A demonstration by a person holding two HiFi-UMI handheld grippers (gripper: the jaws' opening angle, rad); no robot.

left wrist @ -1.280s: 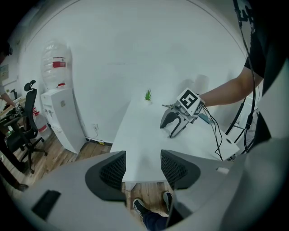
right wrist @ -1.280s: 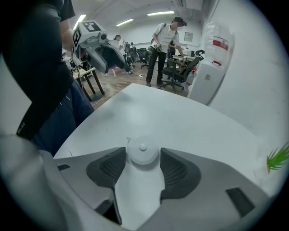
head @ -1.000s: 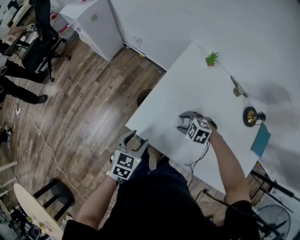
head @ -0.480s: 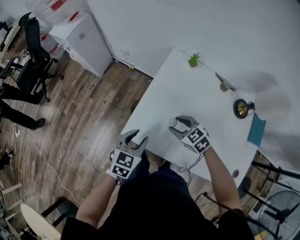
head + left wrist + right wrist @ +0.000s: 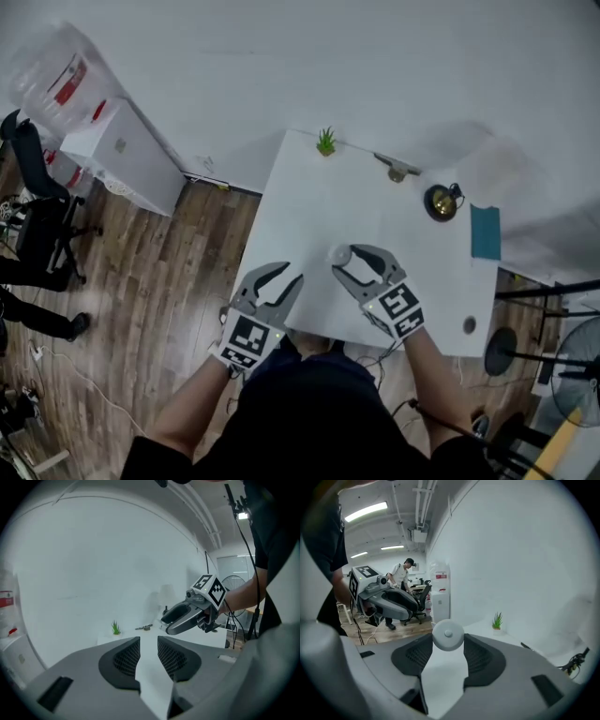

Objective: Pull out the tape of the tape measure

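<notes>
Right gripper view: the right hand-held gripper (image 5: 448, 641) pinches the round white tape measure (image 5: 448, 633) between its jaw tips.

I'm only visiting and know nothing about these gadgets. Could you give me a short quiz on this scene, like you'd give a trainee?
1. Which gripper holds the tape measure?
2. What stands on the table at its edge by the wall? A) a green plant B) a red mug C) a laptop
3. True or false: the left gripper has something between its jaws.

Key
1. The right gripper. Its jaw tips are shut on the round white case.
2. A.
3. False. The left gripper's jaws have just been closing, but there is a gap between them with nothing in it.
</notes>
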